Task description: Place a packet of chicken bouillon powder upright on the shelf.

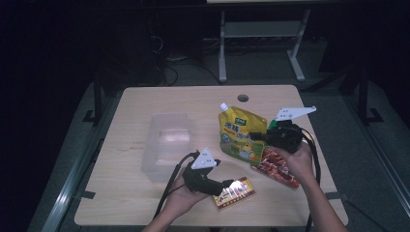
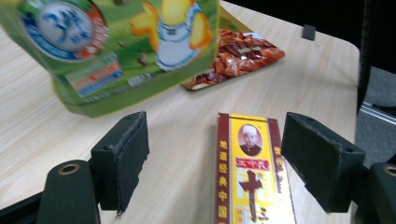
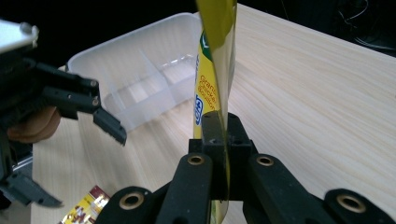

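A yellow-green spouted pouch [image 1: 240, 131] hangs lifted off the table, and my right gripper [image 1: 257, 137] is shut on its right edge. In the right gripper view the jaws [image 3: 223, 135] pinch the thin pouch edge [image 3: 218, 70]. A yellow and red box [image 1: 234, 192] lies flat near the table's front. My left gripper [image 1: 228, 185] stands open at the box, one jaw on each side and neither pad touching it. The left gripper view has the box [image 2: 252, 172] between the spread jaws [image 2: 219, 154], with the pouch [image 2: 116, 46] hanging above.
A clear plastic container [image 1: 167, 145] with dividers stands left of centre. A red snack packet [image 1: 276, 166] lies flat under the right hand. The wooden table [image 1: 145, 104] has a round hole [image 1: 242, 98] near its far edge.
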